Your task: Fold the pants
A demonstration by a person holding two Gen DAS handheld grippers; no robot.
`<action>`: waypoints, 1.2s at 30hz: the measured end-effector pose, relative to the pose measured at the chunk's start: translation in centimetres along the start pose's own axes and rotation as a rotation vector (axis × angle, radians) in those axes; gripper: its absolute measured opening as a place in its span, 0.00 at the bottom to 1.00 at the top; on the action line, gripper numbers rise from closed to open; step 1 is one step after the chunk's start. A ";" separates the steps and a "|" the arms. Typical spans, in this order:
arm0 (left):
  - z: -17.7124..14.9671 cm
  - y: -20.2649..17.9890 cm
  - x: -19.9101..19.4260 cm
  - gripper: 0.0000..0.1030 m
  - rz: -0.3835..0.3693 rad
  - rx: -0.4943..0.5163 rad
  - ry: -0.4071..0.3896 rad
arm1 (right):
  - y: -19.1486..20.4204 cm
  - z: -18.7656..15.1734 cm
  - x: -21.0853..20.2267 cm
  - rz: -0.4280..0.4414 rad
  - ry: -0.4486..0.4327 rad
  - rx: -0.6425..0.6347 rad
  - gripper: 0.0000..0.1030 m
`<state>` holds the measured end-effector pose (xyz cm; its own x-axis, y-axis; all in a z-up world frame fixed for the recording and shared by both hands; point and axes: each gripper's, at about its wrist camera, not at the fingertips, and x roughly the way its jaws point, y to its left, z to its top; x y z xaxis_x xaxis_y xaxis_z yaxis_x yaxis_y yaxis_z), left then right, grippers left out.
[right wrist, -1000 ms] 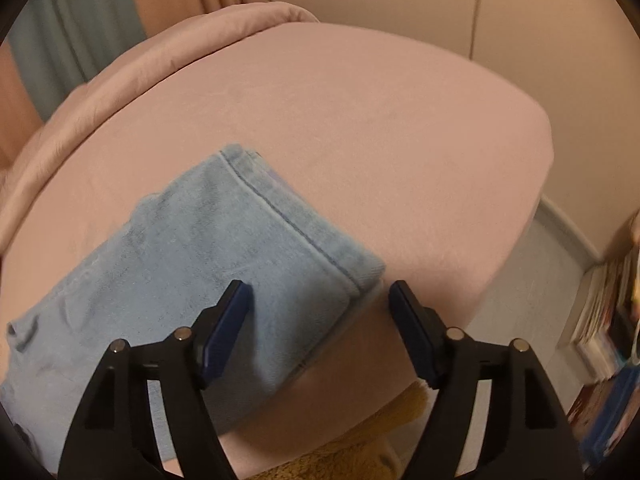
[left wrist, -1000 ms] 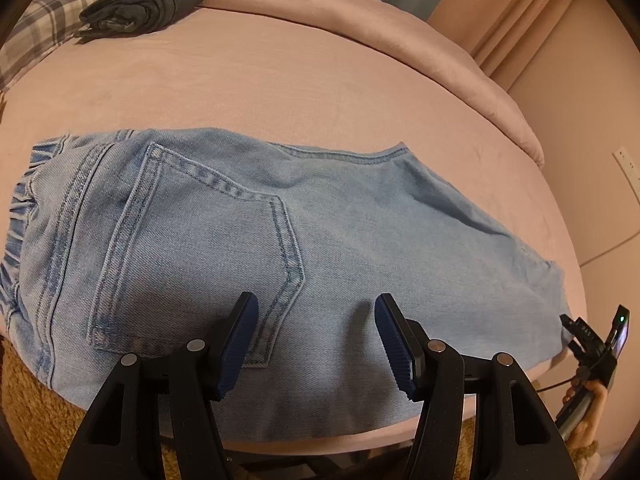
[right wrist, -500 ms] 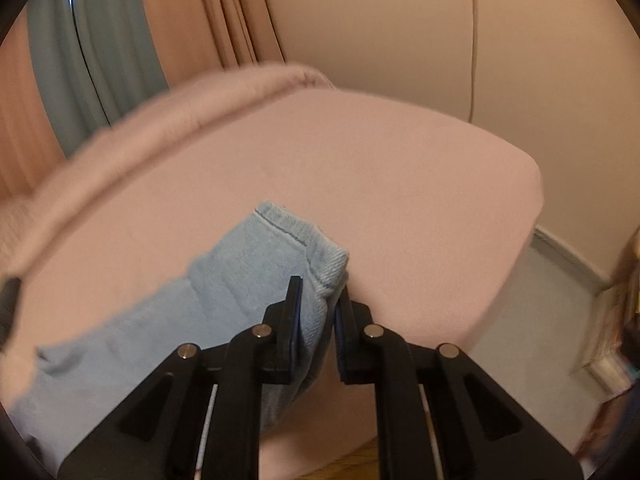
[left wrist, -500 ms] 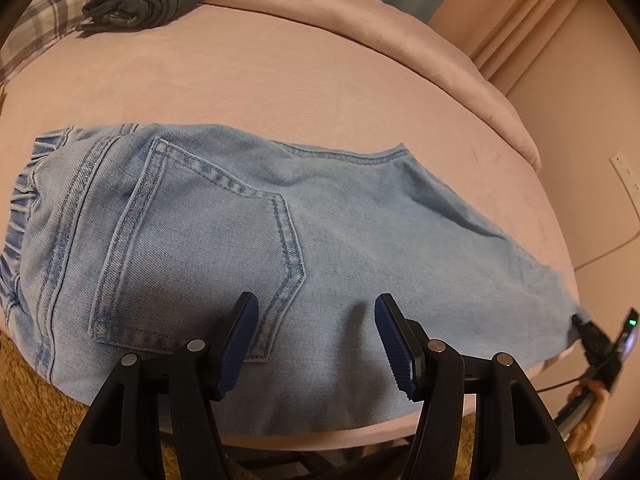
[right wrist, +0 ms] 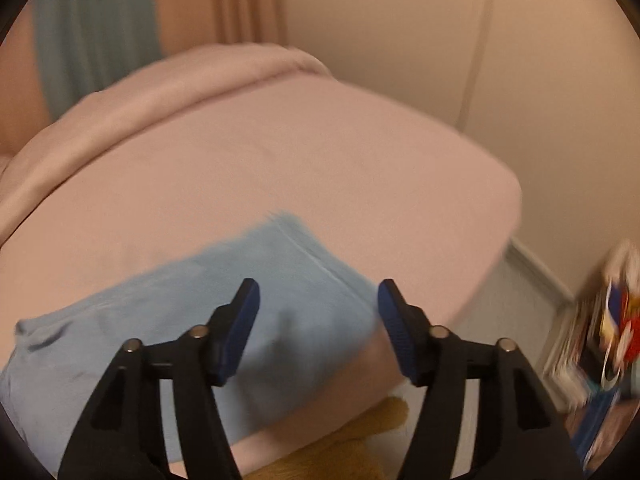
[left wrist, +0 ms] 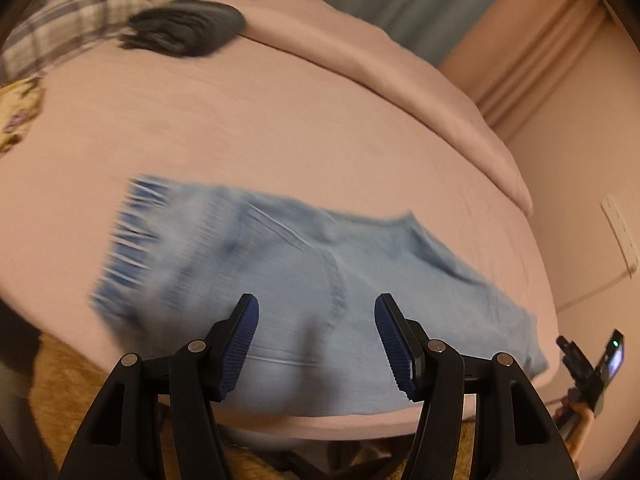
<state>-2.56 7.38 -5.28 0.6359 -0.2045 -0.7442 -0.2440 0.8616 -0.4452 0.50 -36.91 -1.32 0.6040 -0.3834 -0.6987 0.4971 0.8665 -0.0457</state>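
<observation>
Light blue denim pants (left wrist: 288,280) lie flat on the pink bed (left wrist: 240,128), waistband at the left, leg end toward the right near the bed's front edge. The view is motion-blurred. My left gripper (left wrist: 316,340) is open and empty, above the pants' near edge. In the right wrist view the leg end of the pants (right wrist: 224,312) lies on the bed near its corner. My right gripper (right wrist: 318,328) is open and empty, just above the hem. The right gripper also shows in the left wrist view (left wrist: 592,368) at the far right.
A folded dark garment (left wrist: 184,32) and a plaid pillow (left wrist: 60,20) lie at the bed's far left. A pink duvet (left wrist: 400,64) is rolled along the far side. A tan rug (right wrist: 352,448) and books (right wrist: 608,332) are on the floor.
My right gripper, shut on the leg hem half a second ago, has opened and let it drop. My left gripper has pulled back and up, so the pants look smaller and farther.
</observation>
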 end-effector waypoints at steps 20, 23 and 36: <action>0.3 7.0 3.3 0.54 0.182 -0.005 -0.037 | 36.6 -7.1 2.5 0.615 0.241 -0.784 0.63; 0.2 6.6 2.5 0.50 0.178 -0.004 -0.057 | 36.9 -7.3 2.7 0.691 0.219 -0.746 0.18; 0.1 6.7 3.3 0.47 0.214 0.055 -0.054 | 36.9 -7.9 3.4 0.604 0.155 -0.640 0.10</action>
<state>-2.01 12.54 -10.61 0.6130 0.0094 -0.7900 -0.3380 0.9069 -0.2516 16.02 -3.74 -11.01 0.5360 0.2037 -0.8193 -0.3492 0.9370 0.0045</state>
